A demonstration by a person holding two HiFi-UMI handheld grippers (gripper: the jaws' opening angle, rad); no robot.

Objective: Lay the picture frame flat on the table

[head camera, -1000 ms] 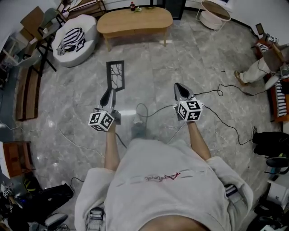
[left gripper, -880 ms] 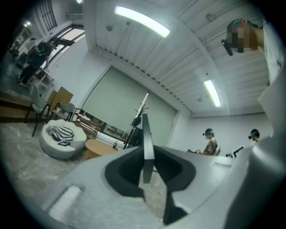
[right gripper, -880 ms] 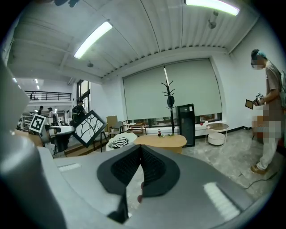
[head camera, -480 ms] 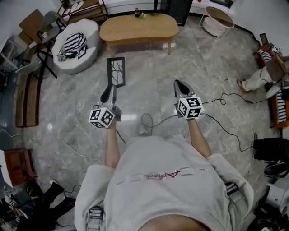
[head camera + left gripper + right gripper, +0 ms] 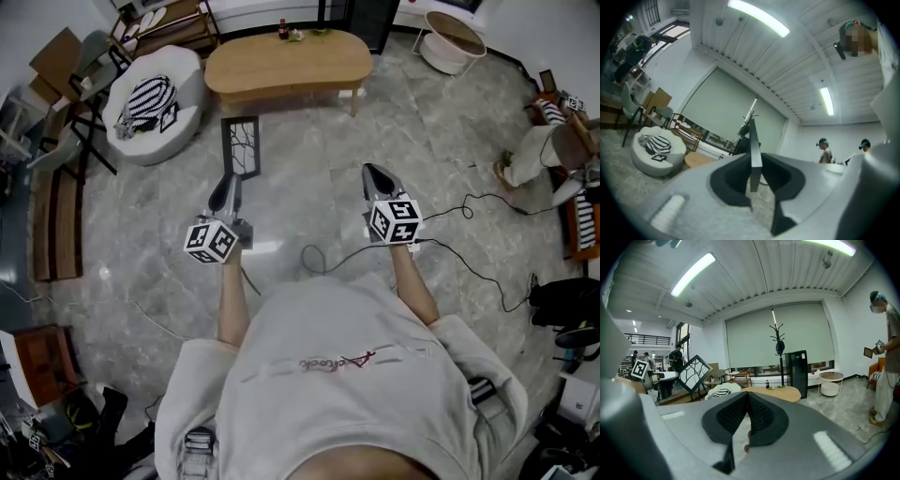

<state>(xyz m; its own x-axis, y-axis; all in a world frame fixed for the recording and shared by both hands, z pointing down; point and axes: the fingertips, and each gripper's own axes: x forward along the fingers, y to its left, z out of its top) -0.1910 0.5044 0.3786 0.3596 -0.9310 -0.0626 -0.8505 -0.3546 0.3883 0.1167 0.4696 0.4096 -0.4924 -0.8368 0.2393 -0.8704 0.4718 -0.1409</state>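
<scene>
Grey marble floor (image 5: 319, 187) fills most of the head view, looking steeply down over a person in a pale sweatshirt (image 5: 328, 375). At the far side stands a long oval wooden table (image 5: 286, 58). To its left is a round white pouf (image 5: 155, 89) carrying a striped cushion (image 5: 148, 91). Far right of the table is a round white basket (image 5: 454, 37), and at the right edge another person's legs (image 5: 530, 155) show. A thin black cable (image 5: 469, 202) snakes over the floor on the right.

A black picture frame (image 5: 240, 145) with a branching line design is up in the air, above the floor and nearer than the table, not touching it. It stands roughly upright, tilted a little, held by its lower edge.

The left gripper (image 5: 227, 190) pinches that lower edge. In the left gripper view the frame appears edge-on as a thin dark strip rising from between the two dark pads, which press on either side of it.

The right gripper (image 5: 374, 174) is held out level with the left one, well apart from the frame. Its jaws are pressed together with nothing between them.

A small dark bottle (image 5: 281, 28) stands on the table's far edge.
</scene>
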